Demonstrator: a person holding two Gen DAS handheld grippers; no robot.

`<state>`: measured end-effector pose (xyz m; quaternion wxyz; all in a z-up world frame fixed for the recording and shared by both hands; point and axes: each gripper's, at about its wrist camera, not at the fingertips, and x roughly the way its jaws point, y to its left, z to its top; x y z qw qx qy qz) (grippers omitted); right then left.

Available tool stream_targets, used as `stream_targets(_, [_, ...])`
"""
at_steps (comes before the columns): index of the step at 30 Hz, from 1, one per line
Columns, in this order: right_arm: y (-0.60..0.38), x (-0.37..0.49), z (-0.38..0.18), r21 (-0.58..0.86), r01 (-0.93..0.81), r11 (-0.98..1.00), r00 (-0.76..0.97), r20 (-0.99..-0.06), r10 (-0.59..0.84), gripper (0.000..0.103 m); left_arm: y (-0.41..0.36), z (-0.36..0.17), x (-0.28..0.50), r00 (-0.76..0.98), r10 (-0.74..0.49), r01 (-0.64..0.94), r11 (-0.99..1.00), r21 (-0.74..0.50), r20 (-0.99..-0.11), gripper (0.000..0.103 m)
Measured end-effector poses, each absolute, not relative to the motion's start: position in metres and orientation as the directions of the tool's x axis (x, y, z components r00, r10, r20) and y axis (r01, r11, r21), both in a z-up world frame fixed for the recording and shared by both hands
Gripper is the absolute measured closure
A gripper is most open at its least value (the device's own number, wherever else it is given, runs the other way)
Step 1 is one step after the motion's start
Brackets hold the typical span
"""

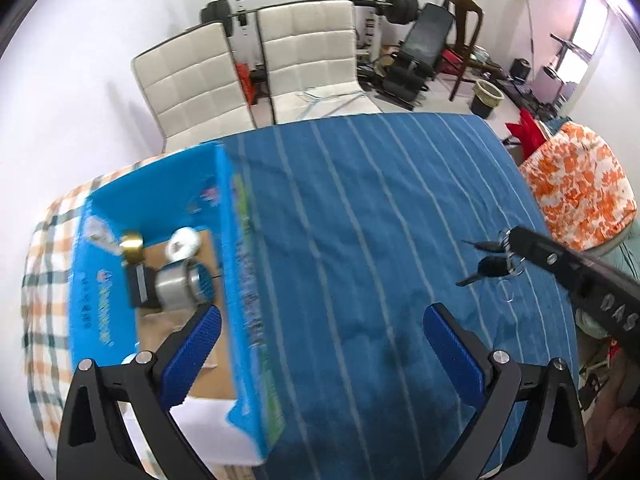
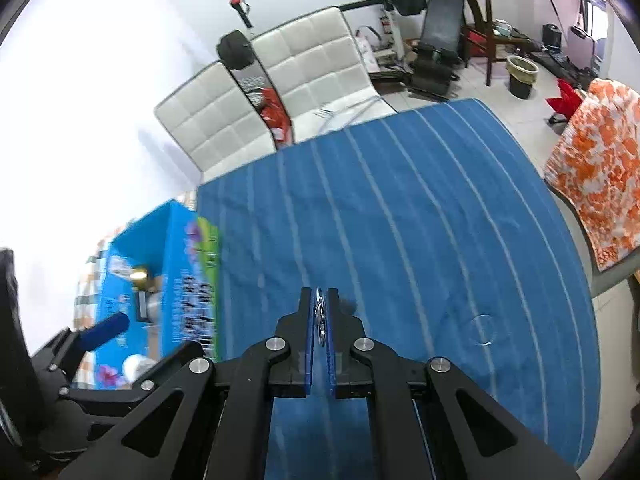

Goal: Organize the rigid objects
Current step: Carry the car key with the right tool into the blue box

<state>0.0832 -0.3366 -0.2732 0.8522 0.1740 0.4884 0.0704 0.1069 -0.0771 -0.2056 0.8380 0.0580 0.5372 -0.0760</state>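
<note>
A blue cardboard box (image 1: 240, 264) stands open at the left of the blue striped cloth (image 1: 380, 220). Inside it lie a gold-capped item (image 1: 132, 246), a white tape roll (image 1: 183, 243) and a silver cylinder (image 1: 176, 286). My left gripper (image 1: 320, 328) is open and empty, its left finger over the box. My right gripper (image 2: 320, 308) is shut on a bunch of keys (image 2: 319, 314), held above the cloth. In the left wrist view the keys (image 1: 490, 258) hang from the right gripper's tip (image 1: 516, 240) at the right. The box (image 2: 188, 280) also shows in the right wrist view.
Two white padded chairs (image 1: 256, 68) stand behind the table. Gym equipment (image 1: 420, 44) and a bin (image 1: 486, 98) lie beyond. An orange-patterned cushion (image 1: 580, 188) is at the right. A checked cloth (image 1: 44, 280) lies under the box. A small clear ring (image 2: 482, 330) lies on the cloth.
</note>
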Motion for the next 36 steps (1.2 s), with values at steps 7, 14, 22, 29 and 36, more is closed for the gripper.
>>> stream_targets(7, [-0.288, 0.070, -0.229, 0.401, -0.053, 0.915, 0.532, -0.764, 0.365, 0.099, -0.028, -0.189, 0.091, 0.449, -0.024, 0.112, 0.993, 0.030, -0.893, 0.000])
stream_targets(14, [-0.235, 0.062, -0.195, 0.410, -0.157, 0.898, 0.539, -0.726, 0.426, 0.099, 0.030, -0.186, 0.078, 0.455, 0.001, 0.013, 1.000, 0.008, -0.891, 0.000])
stream_targets(22, [-0.175, 0.055, -0.185, 0.451, -0.249, 0.857, 0.484, -0.709, 0.513, 0.099, 0.096, -0.206, 0.064, 0.410, 0.047, -0.080, 0.997, 0.016, -0.911, 0.000])
stream_targets(29, [-0.122, 0.057, -0.218, 0.461, -0.273, 0.844, 0.403, -0.742, 0.536, 0.099, 0.131, -0.235, 0.057, 0.364, 0.078, -0.103, 0.994, 0.044, -0.928, 0.000])
stream_targets(36, [-0.080, 0.064, -0.276, 0.445, -0.258, 0.858, 0.313, -0.801, 0.510, 0.099, 0.149, -0.264, 0.059, 0.324, 0.095, -0.082, 0.994, 0.072, -0.941, 0.000])
